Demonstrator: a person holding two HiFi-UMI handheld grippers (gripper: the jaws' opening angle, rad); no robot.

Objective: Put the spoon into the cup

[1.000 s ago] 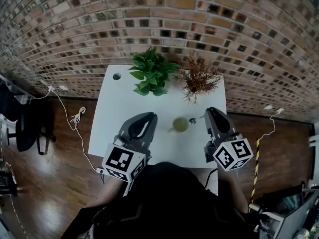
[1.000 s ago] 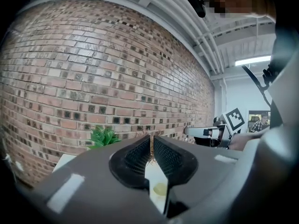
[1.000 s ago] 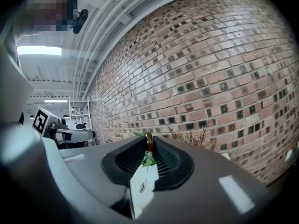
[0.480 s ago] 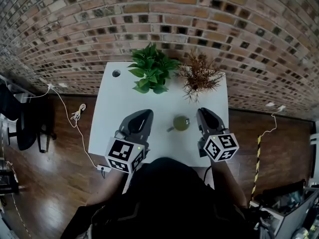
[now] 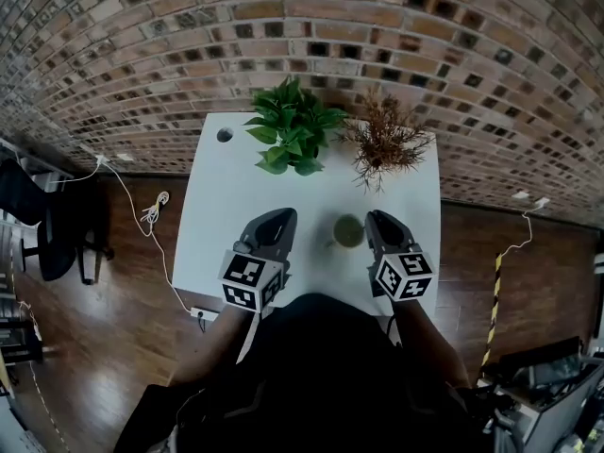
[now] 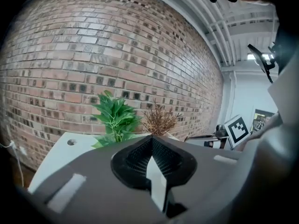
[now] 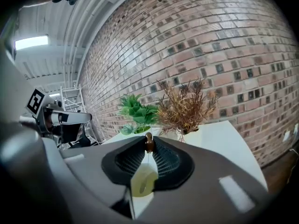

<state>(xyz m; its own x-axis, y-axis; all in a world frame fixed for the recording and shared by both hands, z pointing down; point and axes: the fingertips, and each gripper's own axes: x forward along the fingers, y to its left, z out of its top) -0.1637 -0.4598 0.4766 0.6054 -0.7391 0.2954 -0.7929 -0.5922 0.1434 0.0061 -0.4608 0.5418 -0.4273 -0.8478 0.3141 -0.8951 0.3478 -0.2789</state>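
Spoon: a small, glossy, brownish bit of it [image 7: 149,143] shows pinched at the very tips of the right hand-held gripper [image 7: 149,146]. The rest is hidden, and the head view does not show it at all.
Handling: judged light, stiff and smooth. With so little in the pads it could swivel or slip out, so a firm, steady pinch on the handle suits it better than one on the bowl.
Cup: pale green [image 5: 347,231], standing on the white tabletop [image 5: 226,187] between the two grippers. In the right gripper view it shows low in the gap under the jaws [image 7: 142,183].
Right gripper: jaws nearly together on the spoon. It points forward and a little downward, tip just beside the cup's right edge [image 5: 376,221]. Whether the spoon touches the cup I cannot tell.
Left hand-held gripper: tips pressed together with nothing between them [image 6: 151,138]. It lies left of the cup, apart from it, pointing the same way [image 5: 281,218].
Surroundings: a green plant [image 5: 288,135] and a dried plant [image 5: 385,140] stand at the far edge, against the brick wall — well clear of the work.
Risk: the cup looks light, and a sideways nudge from the jaws could tip it.
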